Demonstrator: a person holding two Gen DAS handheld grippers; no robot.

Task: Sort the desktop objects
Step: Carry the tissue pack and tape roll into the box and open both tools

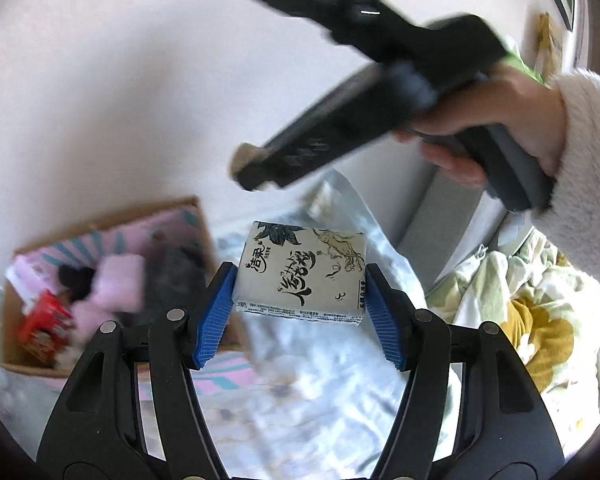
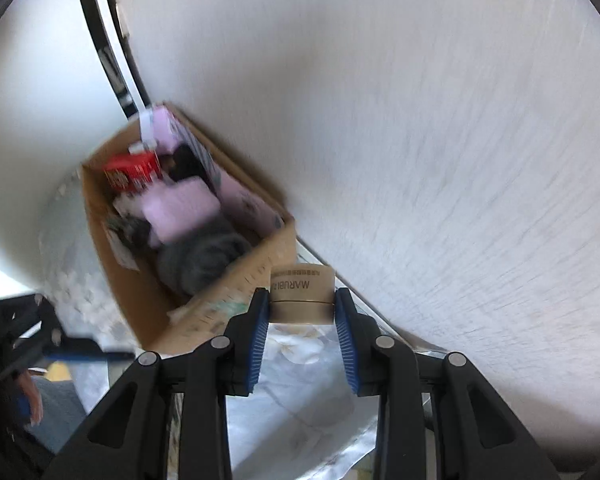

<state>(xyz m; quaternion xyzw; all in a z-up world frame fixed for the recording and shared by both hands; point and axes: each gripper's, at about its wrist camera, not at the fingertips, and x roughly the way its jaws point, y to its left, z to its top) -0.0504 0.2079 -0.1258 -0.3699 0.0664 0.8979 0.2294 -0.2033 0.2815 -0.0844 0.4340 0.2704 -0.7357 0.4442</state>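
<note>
My left gripper [image 1: 300, 280] is shut on a white tissue pack [image 1: 302, 274] with black calligraphy, held above the pale tablecloth. My right gripper [image 2: 302, 300] is shut on a small tan round tub [image 2: 302, 294] with a printed label, just right of the cardboard box [image 2: 236, 280]. The right gripper also shows in the left wrist view [image 1: 256, 168], raised above and behind the tissue pack. The box [image 1: 100, 216] sits to the left there. It holds a red packet [image 2: 134, 172], a pink item [image 2: 180, 208] and a grey fuzzy item [image 2: 204, 256].
A white wall [image 2: 420, 120] stands right behind the box. A floral bedcover [image 1: 532, 320] lies at the right in the left wrist view. The pale patterned cloth [image 1: 312, 392] covers the surface under both grippers.
</note>
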